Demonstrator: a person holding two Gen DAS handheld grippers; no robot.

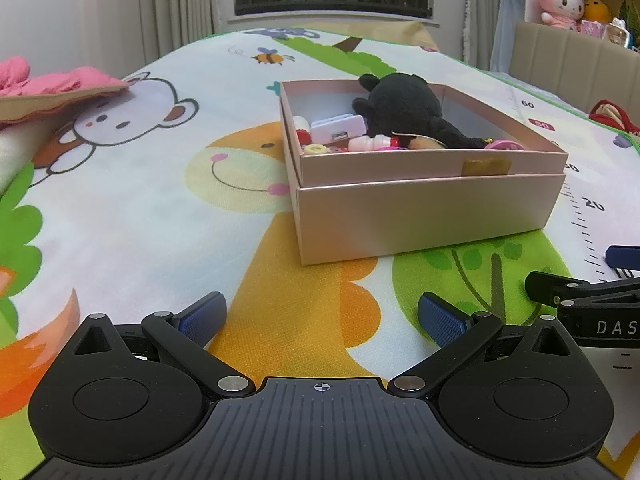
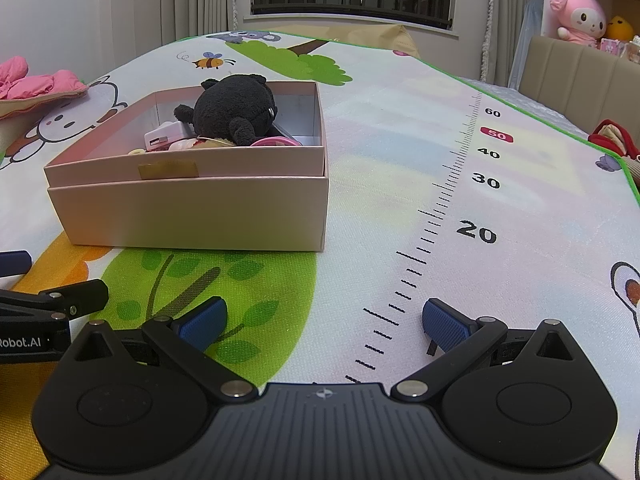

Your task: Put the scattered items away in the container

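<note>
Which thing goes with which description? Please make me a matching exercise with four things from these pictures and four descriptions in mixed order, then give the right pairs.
Things:
1. black plush toy
2. pink box
3. left gripper
4. pink plush doll

Descriptions:
A. open, holding nothing, low over the play mat
B. sits on a shelf in the far corner of the room
C. lies inside the box, rising above its rim
D. stands on the mat, with a piece of tape on its near wall

Pairs: 1-C, 2-D, 3-A, 4-B
</note>
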